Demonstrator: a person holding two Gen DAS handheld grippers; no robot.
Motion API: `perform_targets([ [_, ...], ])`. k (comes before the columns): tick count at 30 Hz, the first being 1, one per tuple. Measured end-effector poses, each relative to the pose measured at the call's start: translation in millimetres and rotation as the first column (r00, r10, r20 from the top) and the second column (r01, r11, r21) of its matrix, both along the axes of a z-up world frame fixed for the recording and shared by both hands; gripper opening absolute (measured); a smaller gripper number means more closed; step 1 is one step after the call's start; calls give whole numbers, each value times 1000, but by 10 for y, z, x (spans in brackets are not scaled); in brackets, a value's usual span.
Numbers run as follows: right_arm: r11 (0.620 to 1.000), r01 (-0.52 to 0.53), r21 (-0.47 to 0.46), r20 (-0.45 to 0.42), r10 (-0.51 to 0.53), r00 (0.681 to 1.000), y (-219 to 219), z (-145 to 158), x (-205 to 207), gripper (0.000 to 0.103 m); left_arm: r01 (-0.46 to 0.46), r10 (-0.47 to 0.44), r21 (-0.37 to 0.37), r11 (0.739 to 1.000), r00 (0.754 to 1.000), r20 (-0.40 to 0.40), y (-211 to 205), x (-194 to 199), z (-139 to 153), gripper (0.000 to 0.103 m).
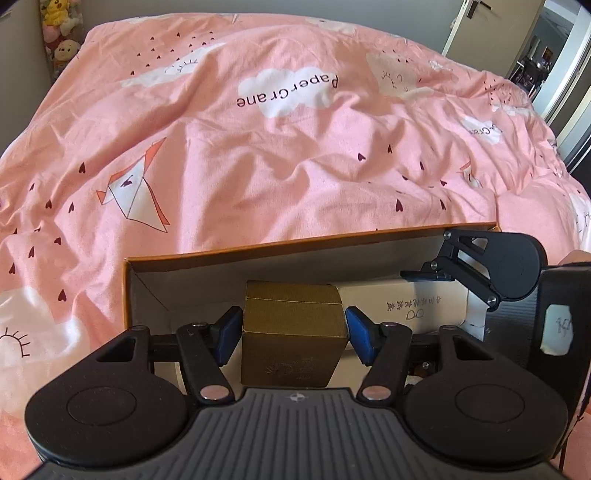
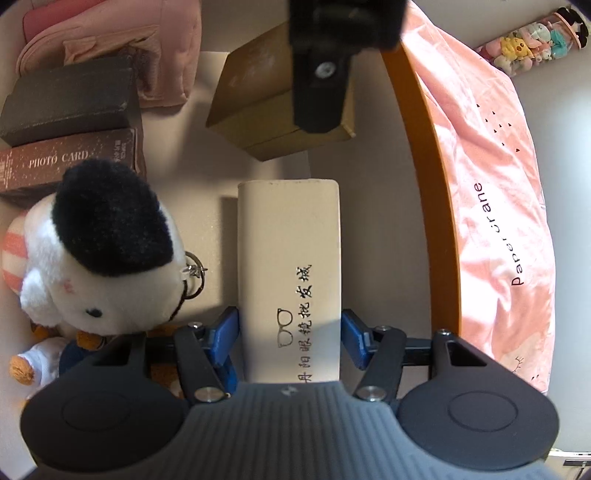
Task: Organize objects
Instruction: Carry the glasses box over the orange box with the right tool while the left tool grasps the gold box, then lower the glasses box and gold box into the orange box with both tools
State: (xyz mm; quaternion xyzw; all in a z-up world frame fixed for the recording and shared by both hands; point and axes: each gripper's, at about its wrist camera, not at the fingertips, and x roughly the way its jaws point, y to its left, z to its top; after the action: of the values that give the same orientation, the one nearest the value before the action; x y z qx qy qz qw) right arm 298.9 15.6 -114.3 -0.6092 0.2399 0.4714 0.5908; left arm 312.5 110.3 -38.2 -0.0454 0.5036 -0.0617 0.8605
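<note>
In the left wrist view, an orange-rimmed cardboard box (image 1: 310, 240) was seen lying on a bed covered by a pink quilt (image 1: 258, 155) printed with clouds and paper cranes. Inside it, a gold carton (image 1: 295, 332) was held between the blue pads of the left gripper (image 1: 293, 338), whose jaws were clamped against the carton's two sides. Just behind and to the right of the carton, a cream case (image 1: 402, 302) bearing handwritten characters was visible, with the right gripper (image 1: 443, 273) reaching over it from the right. Plush toys (image 1: 61, 33) were stacked in the far left corner of the room, and an open door (image 1: 491, 26) was seen at the upper right.

In the right wrist view, the cream case (image 2: 288, 258) was gripped near its lower end by the right gripper (image 2: 290, 339), both pads pressed to its long sides. Beyond it, the gold carton (image 2: 258, 96) was partly covered by a dark finger of the left gripper (image 2: 321, 74). To the left, a white plush toy with a black ear (image 2: 99, 251), a brown box marked PHOTO CARD (image 2: 66, 162), a black box (image 2: 70, 99) and a pink pouch (image 2: 122, 40) were arranged inside the same cardboard box, whose orange rim (image 2: 424, 166) ran along the right.
</note>
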Motion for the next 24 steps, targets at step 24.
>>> perform_targets([
  [24,970,164,181,-70,-153,986,-149,316,-101,59,-55,71,78,995,972,-225,-188,356,-262,69],
])
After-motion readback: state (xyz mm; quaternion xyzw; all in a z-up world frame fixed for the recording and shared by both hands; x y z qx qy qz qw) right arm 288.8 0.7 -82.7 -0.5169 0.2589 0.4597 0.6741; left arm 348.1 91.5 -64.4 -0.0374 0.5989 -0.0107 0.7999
